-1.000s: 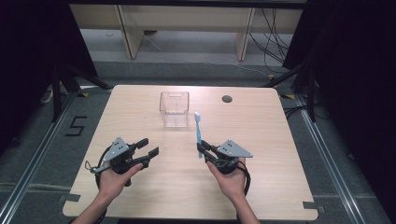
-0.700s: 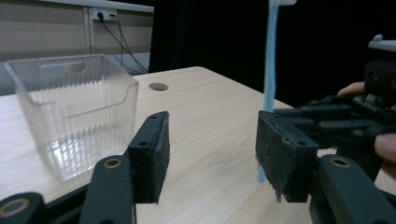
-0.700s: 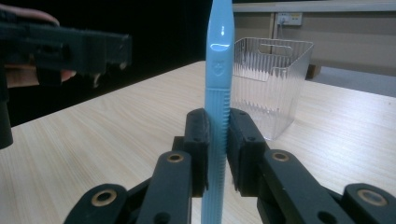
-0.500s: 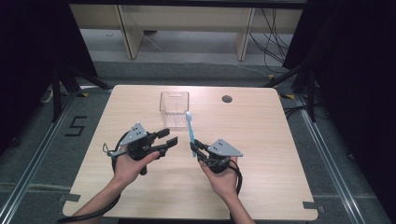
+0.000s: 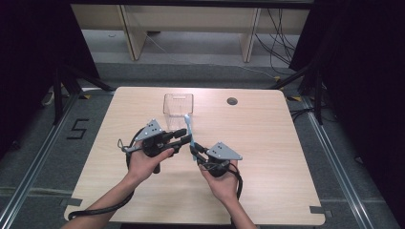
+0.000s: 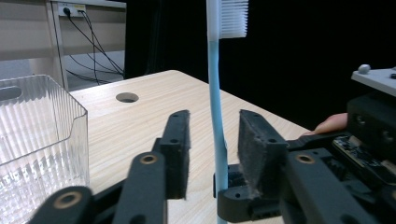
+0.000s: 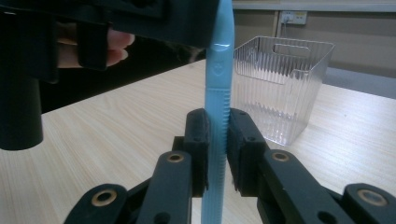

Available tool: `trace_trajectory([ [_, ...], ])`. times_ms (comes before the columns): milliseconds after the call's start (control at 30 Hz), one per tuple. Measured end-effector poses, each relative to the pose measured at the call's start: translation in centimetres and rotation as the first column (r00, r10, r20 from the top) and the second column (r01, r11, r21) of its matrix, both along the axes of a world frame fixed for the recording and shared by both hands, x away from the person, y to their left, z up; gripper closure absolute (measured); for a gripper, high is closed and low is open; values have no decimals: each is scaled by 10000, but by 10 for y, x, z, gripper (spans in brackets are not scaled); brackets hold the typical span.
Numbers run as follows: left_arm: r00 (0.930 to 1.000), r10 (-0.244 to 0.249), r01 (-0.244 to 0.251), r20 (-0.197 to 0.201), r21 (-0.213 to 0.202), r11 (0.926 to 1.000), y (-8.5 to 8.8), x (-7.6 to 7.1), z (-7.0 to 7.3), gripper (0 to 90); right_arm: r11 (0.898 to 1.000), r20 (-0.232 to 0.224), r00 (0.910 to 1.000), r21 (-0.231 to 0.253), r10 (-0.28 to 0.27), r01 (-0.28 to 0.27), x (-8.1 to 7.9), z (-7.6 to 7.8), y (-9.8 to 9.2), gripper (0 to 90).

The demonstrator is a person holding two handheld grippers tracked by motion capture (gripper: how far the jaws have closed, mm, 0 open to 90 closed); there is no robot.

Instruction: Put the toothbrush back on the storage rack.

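A light blue toothbrush [image 5: 189,126] stands upright, bristle head on top [image 6: 232,18]. My right gripper [image 5: 195,152] is shut on its lower handle [image 7: 215,116], both pads pressed against it. My left gripper [image 5: 184,136] reaches in from the left at mid-handle. Its jaws have just been closing, and the handle [image 6: 215,107] stands between the pads with a gap on each side. In the right gripper view the left gripper's body [image 7: 140,18] crosses the top, in front of the toothbrush's upper part.
A clear ribbed plastic bin [image 5: 177,105] stands at the table's far middle, just beyond the toothbrush [image 6: 37,126] [image 7: 280,84]. A round cable hole [image 5: 232,101] lies to its right. Dark floor and shelving surround the wooden table [image 5: 286,157].
My left gripper has moved right and up to the toothbrush, and its jaws have narrowed around the handle. My right gripper has shifted left with the toothbrush in it.
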State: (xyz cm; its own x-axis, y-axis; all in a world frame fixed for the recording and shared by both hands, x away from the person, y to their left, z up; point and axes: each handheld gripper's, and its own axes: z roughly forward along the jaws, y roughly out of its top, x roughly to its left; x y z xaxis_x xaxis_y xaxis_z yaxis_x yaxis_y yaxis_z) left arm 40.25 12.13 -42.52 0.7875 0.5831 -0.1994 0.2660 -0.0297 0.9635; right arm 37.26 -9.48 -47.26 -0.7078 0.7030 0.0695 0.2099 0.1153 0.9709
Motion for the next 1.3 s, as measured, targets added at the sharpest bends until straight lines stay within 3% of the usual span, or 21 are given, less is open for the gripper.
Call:
trace_trajectory([
  [67, 10000, 6, -6, 45, 81, 10000, 0, 0, 0, 682, 9996, 216, 9996, -232, -172, 177, -1, 1, 0, 792],
  [100, 10000, -11, 11, 72, 91, 10000, -1, 0, 0, 682, 9996, 216, 9996, -232, -172, 177, -1, 1, 0, 792],
  [133, 10000, -8, 8, 54, 112, 9999, -1, 0, 0, 700, 10000, -60, 10000, -33, -50, 50, -2, 0, 1, 791],
  [167, 9999, -71, 72, 142, -38, 10000, -3, 1, -2, 730, 9999, 34, 10000, -101, -19, 19, -2, 0, 2, 791],
  [333, 9997, -50, 48, 226, 109, 9999, -3, 0, -1, 796, 9999, 116, 9999, -86, 80, -79, -3, -1, 5, 791],
  [367, 9997, -92, 90, 234, 83, 9999, -3, 0, -1, 806, 9996, 178, 9998, -273, -46, 51, -3, 0, 7, 791],
  [533, 9995, -254, 254, 203, -6, 9997, -2, -1, 1, 848, 9999, 109, 9998, -10, 166, -166, -1, -1, 9, 790],
  [600, 9990, -224, 215, 399, 226, 9995, -2, -1, 2, 850, 9995, 25, 9995, -24, 308, -308, 1, 0, 11, 768],
  [667, 9987, -99, 85, 505, 264, 9996, 0, 0, 4, 851, 9993, -25, 9993, 41, 371, -371, 3, 1, 11, 692],
  [900, 9948, 501, -550, 882, 535, 9971, 12, 6, 11, 851, 9991, -241, 9995, -368, -213, 204, -2, 0, -2, 535],
  [1000, 9916, 764, -828, 1040, 584, 9949, 17, 8, 13, 851, 9966, -462, 9972, -617, -582, 553, -6, -2, -12, 512],
  [1167, 9866, 1093, -1176, 1215, 632, 9911, 24, 11, 17, 851, 9887, -516, 9938, -1186, -985, 918, -10, -6, -33, 507],
  [1200, 9855, 1152, -1239, 1245, 649, 9902, 26, 12, 18, 851, 9851, -487, 9906, -1224, -1276, 1208, -11, -7, -36, 508],
  [1300, 9809, 1397, -1500, 1353, 691, 9863, 32, 15, 21, 851, 9820, -428, 9894, -1356, -1386, 1317, -12, -8, -46, 511],
])
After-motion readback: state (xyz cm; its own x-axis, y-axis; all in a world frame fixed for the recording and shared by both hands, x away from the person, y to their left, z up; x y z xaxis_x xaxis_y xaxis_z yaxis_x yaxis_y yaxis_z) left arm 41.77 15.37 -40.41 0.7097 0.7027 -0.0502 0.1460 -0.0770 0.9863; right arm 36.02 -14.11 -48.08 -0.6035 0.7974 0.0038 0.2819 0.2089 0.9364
